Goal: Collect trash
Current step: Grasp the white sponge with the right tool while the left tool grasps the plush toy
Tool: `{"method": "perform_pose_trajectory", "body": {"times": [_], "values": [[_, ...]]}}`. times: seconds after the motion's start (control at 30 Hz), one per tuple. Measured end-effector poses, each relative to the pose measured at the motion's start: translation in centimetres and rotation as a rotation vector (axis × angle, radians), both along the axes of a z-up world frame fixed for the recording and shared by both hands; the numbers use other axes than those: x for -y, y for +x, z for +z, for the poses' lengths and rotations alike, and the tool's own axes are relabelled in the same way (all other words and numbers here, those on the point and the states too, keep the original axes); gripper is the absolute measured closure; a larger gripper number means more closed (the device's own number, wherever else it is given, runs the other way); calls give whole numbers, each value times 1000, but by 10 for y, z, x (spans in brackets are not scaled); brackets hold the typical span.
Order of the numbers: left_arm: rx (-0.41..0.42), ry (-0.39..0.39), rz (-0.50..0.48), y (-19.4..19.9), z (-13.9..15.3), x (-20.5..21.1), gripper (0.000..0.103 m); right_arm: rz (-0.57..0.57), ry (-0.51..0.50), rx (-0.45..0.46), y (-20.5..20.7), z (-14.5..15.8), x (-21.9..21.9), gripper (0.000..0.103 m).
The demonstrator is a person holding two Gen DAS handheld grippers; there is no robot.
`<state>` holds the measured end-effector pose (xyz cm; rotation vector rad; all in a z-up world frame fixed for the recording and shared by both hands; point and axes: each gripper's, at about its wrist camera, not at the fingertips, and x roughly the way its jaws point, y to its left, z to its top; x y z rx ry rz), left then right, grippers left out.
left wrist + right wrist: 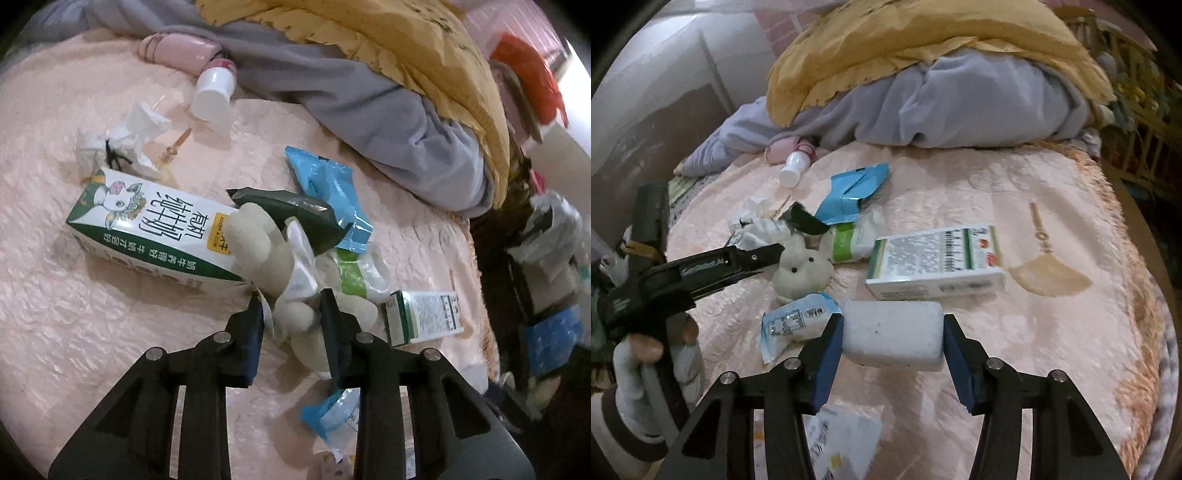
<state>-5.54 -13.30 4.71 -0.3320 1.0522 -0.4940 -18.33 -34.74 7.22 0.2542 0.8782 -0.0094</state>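
the left gripper (291, 310) has its jaws clamped on a cream plush rabbit (266, 247) that lies on the pink bed cover (74, 332); the same gripper shows from the side in the right wrist view, its tip at the rabbit's head (803, 273). the right gripper (892, 336) has its jaws apart on either side of a white sponge block (892, 332), with both pads touching or nearly touching its ends.

the trash lies scattered on the bed. a milk carton (147, 229) lies flat, touching the rabbit on its left. a dark green wrapper (291, 210) and a blue wrapper (328, 192) overlap just beyond the rabbit. a small green and white box (934, 258) rests just beyond the sponge block. a torn blue and white wrapper (794, 321) lies beside the block's left end. crumpled tissue (122, 140) and a white bottle (214, 92) sit farther back, near a grey blanket (369, 110).
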Motion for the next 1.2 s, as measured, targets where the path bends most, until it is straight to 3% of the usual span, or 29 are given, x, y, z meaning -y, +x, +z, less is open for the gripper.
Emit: {"method": "perform_pose_trajectory", "body": {"times": [0.07,0.37,0.67,1.2], "values": [[-5,-13,-9,-2,4,-2,88,-14,6,10,-10,4,5,52],[100,19,-87,-37,54,-7,89,-48,14,41,-45,18,15,52],[213,56,-197,-82,95,24,89,-85,9,67,-81,32,25,52],[365,137,-358,-159,131,81,89,-177,7,121,-142,52,57,52]]}}
